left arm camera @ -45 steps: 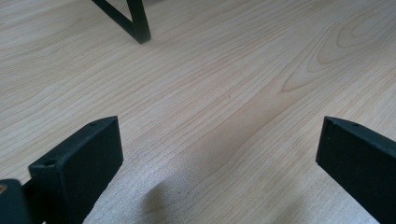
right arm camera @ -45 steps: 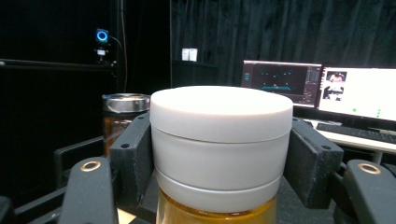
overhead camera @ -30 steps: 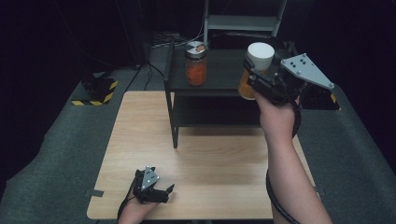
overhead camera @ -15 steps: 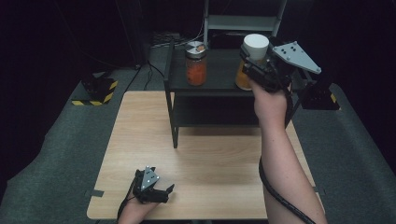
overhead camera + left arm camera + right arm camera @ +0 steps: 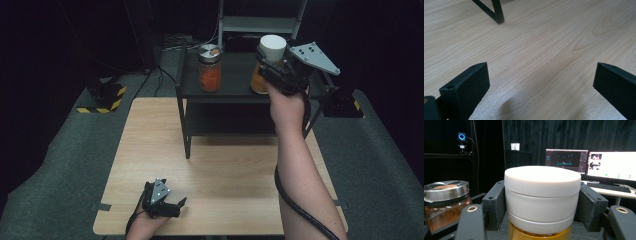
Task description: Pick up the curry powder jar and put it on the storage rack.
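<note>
Since a second ago, right gripper (image 5: pixel 272 62) has carried the white-lidded jar (image 5: pixel 267 62) further back and leftward, from off the shelf's right front corner to over the black shelf's (image 5: pixel 235 90) top; left gripper (image 5: pixel 167 202) has stayed put.

Left to right, all relative to the shelf:

Yellow-black striped block (image 5: pixel 102 97) sits on the grey floor well to the shelf's left.

Left gripper is on the wooden table (image 5: pixel 230 165), well in front of the shelf and toward its left side, near the table's front edge. Its jaws stand wide apart, nothing between them; in the left gripper view bare wood shows between them and a shelf leg (image 5: pixel 496 12) stands ahead.

Metal-lidded jar (image 5: pixel 210 67) with orange-red contents stands upright on the shelf top, left part.

White-lidded jar with yellow contents is at the shelf top's right part, upright. Cannot tell if its base touches the surface. Right gripper is clamped on it just at the lid, a jaw pressed on each side, as the right gripper view (image 5: pixel 541 195) shows; the metal-lidded jar is near, to its left.

Two lit monitors (image 5: pixel 589 162) on a desk are far behind the shelf.
</note>
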Demonstrator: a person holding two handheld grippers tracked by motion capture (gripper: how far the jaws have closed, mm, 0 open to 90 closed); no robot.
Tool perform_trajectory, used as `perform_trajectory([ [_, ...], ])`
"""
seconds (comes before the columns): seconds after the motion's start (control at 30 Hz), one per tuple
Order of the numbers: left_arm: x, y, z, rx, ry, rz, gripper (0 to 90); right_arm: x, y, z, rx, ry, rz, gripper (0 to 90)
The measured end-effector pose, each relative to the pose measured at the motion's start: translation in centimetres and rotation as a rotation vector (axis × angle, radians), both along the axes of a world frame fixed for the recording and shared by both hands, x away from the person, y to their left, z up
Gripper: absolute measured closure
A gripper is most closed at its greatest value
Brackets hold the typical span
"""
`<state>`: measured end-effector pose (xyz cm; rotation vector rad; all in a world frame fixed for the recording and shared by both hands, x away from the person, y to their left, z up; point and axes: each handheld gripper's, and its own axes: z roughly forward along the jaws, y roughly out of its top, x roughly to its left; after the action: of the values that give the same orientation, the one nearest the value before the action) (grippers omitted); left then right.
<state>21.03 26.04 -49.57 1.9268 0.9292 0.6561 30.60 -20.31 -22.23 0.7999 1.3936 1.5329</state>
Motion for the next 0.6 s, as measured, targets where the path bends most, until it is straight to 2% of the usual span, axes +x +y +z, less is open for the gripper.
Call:
perform_trajectory([
  [0.6, -0.05, 0.02, -0.04, -0.007, 0.003, 0.003, 0.9, -0.02, -0.08, 0.23, -0.010, 0.010, -0.003, 29.8],
])
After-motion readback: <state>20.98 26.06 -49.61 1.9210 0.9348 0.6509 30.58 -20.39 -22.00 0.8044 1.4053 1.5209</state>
